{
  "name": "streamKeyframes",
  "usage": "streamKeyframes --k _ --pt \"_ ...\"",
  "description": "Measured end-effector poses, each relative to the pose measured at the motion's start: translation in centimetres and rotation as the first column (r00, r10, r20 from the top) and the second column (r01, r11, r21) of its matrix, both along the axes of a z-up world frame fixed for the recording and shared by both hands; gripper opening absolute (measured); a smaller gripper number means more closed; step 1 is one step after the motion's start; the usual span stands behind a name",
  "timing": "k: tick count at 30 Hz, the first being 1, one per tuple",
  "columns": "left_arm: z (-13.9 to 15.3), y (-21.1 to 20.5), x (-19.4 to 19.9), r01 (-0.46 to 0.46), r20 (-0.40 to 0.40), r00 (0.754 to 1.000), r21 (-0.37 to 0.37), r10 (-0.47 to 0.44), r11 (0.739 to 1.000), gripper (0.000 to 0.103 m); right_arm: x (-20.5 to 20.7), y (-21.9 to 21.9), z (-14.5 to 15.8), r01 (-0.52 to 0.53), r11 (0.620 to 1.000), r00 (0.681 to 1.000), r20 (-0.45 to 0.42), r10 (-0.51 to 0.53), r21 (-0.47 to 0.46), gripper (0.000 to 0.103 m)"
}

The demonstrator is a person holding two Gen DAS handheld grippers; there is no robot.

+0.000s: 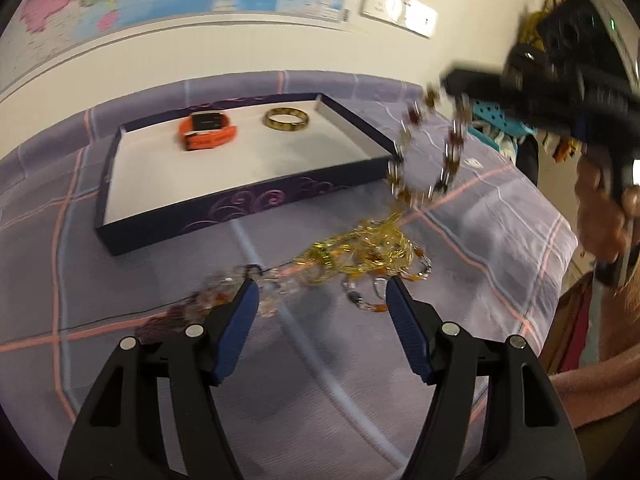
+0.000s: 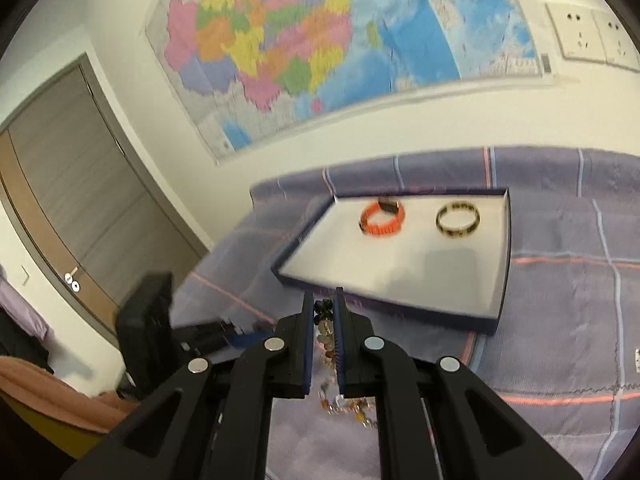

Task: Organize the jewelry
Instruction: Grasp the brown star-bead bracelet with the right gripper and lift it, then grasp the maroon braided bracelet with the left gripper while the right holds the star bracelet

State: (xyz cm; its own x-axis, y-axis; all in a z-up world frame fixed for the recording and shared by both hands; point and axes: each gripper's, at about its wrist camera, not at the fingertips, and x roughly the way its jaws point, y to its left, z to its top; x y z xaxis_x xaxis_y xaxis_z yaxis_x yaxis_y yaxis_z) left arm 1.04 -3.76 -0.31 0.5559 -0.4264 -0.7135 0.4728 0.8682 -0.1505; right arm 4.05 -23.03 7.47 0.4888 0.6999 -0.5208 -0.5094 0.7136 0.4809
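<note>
Two pieces already lie in the tray [image 1: 256, 200]; my right gripper [image 2: 322, 308], clamped on the linked bracelet [image 1: 424, 156], should lift it clear of the gold tangle [image 1: 360, 252].

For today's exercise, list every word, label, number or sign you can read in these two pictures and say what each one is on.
No text can be read in either view.
Wall map: printed place names, too blurred to read.
Barcode sticker at the map's corner: too small.
Orange watch band: dark marks that may be lettering, blurred.
Small white tag on the checked cloth: unreadable.
Wall socket plate: no lettering seen.
</note>
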Motion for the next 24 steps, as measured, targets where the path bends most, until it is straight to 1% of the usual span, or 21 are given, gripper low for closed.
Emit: streamKeyframes --k 3,6,8,12,14,16,20,24 --pt "-0.3 -0.3 0.2 0.009 -0.019 1.0 -0.018 -0.009 1.0 0.065 0.0 -0.3 0.4 0.008 1.0 1.0 0.014 -0.008 0.016 0.008" --pt "-0.4 -0.2 0.2 0.002 -0.016 1.0 -0.006 -0.002 1.0 0.064 0.0 -0.8 0.4 0.019 1.0 1.0 0.01 -0.019 0.015 0.008" --pt "-0.3 0.4 0.0 -0.01 -0.01 1.0 -0.003 0.01 1.0 0.063 0.2 -0.9 0.0 0.027 1.0 1.0 0.004 -0.027 0.01 0.008" --pt "0.1 2.9 -0.5 -0.07 0.002 0.998 0.012 0.07 0.997 0.061 0.2 -1.2 -1.0 0.038 0.999 0.999 -0.017 -0.038 0.009 0.008" --pt "0.2 4.0 -0.5 -0.102 0.007 0.995 0.03 0.102 0.994 0.058 0.4 -1.1 -1.6 0.041 0.999 0.999 -0.03 -0.041 0.011 0.008" --pt "0.2 5.3 -0.7 -0.134 0.018 0.991 0.064 0.133 0.989 0.054 0.6 -1.0 -2.1 0.044 0.999 0.998 -0.04 -0.044 0.002 0.008" --pt "-0.4 6.8 -0.3 -0.165 0.007 0.986 0.104 0.165 0.981 0.042 0.9 -0.8 -3.3 0.04 0.999 0.997 -0.065 -0.039 0.007 0.008" --pt "-0.7 7.4 0.2 -0.176 0.005 0.984 0.125 0.176 0.977 0.041 1.1 -0.7 -4.1 0.041 0.999 0.995 -0.086 -0.04 0.006 0.008"
